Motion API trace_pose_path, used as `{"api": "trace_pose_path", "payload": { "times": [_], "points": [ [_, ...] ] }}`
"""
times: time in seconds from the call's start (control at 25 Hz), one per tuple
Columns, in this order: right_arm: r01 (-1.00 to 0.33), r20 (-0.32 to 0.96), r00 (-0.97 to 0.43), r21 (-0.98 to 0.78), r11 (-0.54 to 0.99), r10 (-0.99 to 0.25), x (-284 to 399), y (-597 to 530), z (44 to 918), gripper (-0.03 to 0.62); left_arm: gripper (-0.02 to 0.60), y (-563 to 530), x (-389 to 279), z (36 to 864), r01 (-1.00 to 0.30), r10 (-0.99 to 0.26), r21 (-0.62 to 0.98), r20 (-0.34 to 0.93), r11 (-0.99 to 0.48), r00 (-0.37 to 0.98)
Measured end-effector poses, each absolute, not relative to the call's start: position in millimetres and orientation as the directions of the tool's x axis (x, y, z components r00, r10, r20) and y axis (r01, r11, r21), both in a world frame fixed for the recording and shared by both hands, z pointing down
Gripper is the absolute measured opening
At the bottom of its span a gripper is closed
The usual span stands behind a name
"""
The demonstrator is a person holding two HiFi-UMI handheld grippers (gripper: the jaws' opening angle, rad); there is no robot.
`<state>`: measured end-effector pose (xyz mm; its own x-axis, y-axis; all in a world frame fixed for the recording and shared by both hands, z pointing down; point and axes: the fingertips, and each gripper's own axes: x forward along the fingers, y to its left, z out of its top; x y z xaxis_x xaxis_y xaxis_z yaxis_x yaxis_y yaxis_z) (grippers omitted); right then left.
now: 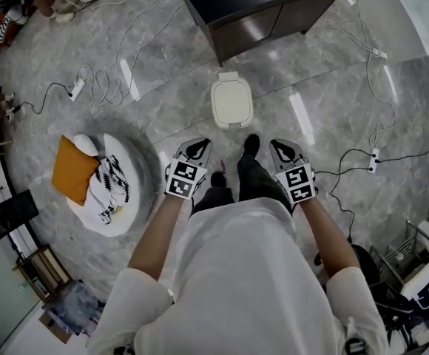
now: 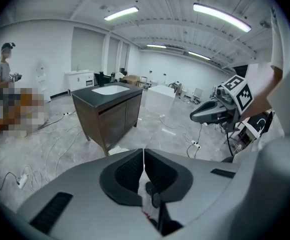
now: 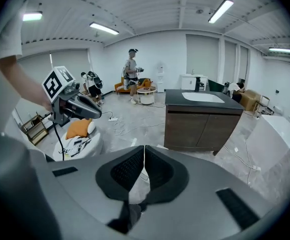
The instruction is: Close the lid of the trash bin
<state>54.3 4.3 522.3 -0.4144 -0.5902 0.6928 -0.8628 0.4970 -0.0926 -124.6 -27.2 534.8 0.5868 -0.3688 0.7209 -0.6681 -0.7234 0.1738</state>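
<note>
White trash bin [image 1: 231, 103], shut, stands near the cabinet [image 1: 262, 13] front edge

We see a cream-white trash bin [image 1: 231, 103] on the grey marbled floor [image 1: 155, 72], an orange cushion [image 1: 72, 172] and a dark brown cabinet [image 1: 262, 17].

Floor [image 1: 44, 58]: grey, marble-patterned, glossy, with streaks of ceiling light reflected in it.

Standing directly on it:
- white trash bin [image 1: 231, 103], lid [image 1: 231, 99] lying flat, just in front of a dark cabinet [image 1: 259, 9]
- round white pouf [image 1: 129, 180], well left of the bin
- white power strip [image 1: 77, 89] with loose white cables [image 1: 109, 87] coiled beside it, upper left
- second power strip [image 1: 373, 161] on a black cable [image 1: 348, 170], right side
- the person's black shoe [image 1: 251, 145], near the bin
</note>
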Motion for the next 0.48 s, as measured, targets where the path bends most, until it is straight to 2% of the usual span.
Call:
{"api": "trace_pose_path", "payload": {
  "times": [0.2,0.48],
  "points": [
    [-0.870,0.671,-0.420,-0.106,0.482,-0.612,22.0,34.8,504.5,0.030,0.021,3.7,-163.6,510.6,-0.686,-0.418,0.177,0.678,-0.706,0.605],
    [-0.900,0.635,-0.395,-0.121,0.419,-0.664,-5.8,70.8,472.8,0.029,0.021,45.0,-195.2,486.4,-0.674,-0.425,0.237,0.620,-0.700,0.659]
  ]
}}
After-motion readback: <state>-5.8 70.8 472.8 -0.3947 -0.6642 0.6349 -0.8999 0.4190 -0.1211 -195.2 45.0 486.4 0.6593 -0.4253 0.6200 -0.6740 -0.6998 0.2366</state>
